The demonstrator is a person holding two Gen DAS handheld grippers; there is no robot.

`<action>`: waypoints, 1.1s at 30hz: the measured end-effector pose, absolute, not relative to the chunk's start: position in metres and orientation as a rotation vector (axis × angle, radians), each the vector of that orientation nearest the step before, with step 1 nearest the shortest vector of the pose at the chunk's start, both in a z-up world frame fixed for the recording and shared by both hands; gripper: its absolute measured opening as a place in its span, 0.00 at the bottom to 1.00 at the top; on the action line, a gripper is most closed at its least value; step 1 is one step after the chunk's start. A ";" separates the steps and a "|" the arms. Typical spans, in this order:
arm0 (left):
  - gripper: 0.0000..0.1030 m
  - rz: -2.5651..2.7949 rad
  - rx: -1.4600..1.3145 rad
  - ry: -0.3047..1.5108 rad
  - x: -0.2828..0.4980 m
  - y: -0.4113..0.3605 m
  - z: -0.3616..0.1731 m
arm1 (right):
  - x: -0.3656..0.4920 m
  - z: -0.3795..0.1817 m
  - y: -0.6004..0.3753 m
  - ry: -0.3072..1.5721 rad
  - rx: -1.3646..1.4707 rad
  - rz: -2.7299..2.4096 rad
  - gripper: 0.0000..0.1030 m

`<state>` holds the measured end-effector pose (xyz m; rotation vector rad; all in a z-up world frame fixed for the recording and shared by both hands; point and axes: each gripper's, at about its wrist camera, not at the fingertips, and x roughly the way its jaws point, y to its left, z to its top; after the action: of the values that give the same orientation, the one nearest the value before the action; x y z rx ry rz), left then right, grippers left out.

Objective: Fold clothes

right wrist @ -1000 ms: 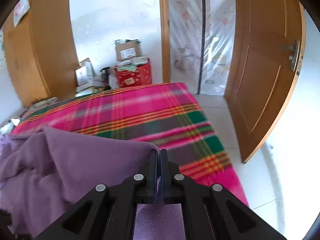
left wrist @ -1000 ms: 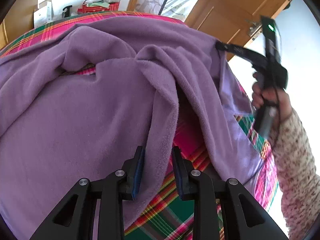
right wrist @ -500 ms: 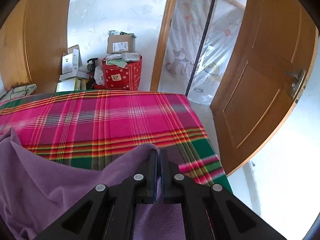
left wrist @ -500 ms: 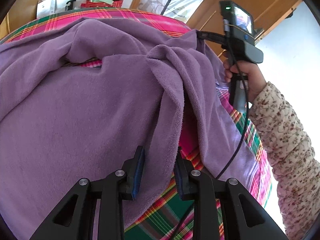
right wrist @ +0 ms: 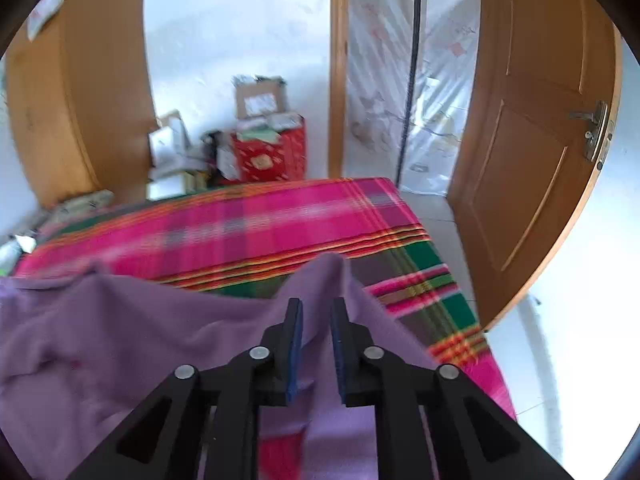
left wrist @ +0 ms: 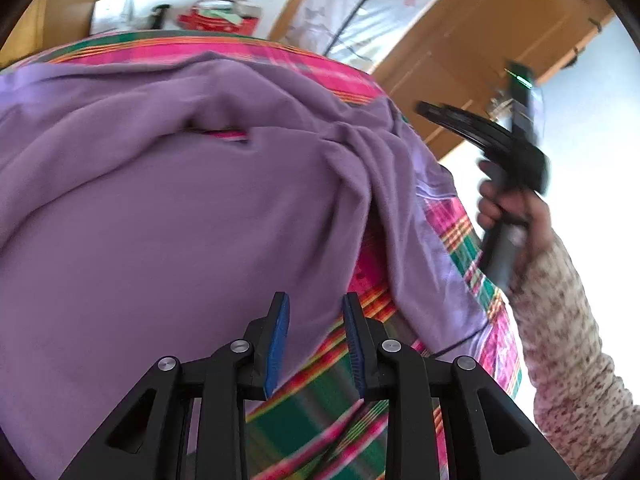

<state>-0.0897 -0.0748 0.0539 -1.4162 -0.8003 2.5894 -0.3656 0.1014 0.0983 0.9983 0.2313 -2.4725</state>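
Purple fleece (left wrist: 180, 220) heaped over plaid bed (right wrist: 240, 232), filling left of frame. Right gripper (right wrist: 316, 340) has just been opening, corner loose between spread jaws. Left gripper (left wrist: 316, 340) parted over the hem (pads apparently not pressing), nearer the bulk.

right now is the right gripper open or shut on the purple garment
Open: the right gripper has just been opening; a gap shows beside its pads, purple garment lying loose.
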 end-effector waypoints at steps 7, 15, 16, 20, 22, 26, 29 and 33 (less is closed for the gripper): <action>0.28 2.781 -1.356 -1.039 0.011 -0.148 0.074 | -0.273 0.124 0.111 0.100 0.929 -2.318 0.29; 0.28 2.950 -1.316 -1.412 0.112 -0.213 0.071 | -0.204 0.099 0.091 0.028 1.058 -2.059 0.43; 0.28 2.964 -1.330 -1.454 0.122 -0.218 0.067 | -0.199 0.096 0.089 0.044 1.064 -2.048 0.44; 0.28 2.967 -1.329 -1.645 0.158 -0.236 0.053 | -0.192 0.082 0.081 0.008 1.116 -2.012 0.53; 0.28 2.963 -1.320 -1.729 0.166 -0.240 0.047 | -0.190 0.075 0.079 -0.019 1.153 -2.013 0.55; 0.41 2.980 -1.291 -1.801 0.179 -0.246 0.039 | -0.185 0.067 0.080 -0.035 1.188 -2.025 0.57; 0.41 2.943 -1.250 -1.899 0.184 -0.255 0.033 | -0.184 0.061 0.074 -0.038 1.202 -2.027 0.59; 0.41 2.938 -1.228 -2.008 0.191 -0.264 0.026 | -0.190 0.053 0.070 -0.091 1.239 -2.046 0.59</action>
<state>0.1907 -0.2643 0.0265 -1.2278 -2.0082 2.9381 -0.1898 0.0701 0.0528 1.2385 -0.0907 -2.0457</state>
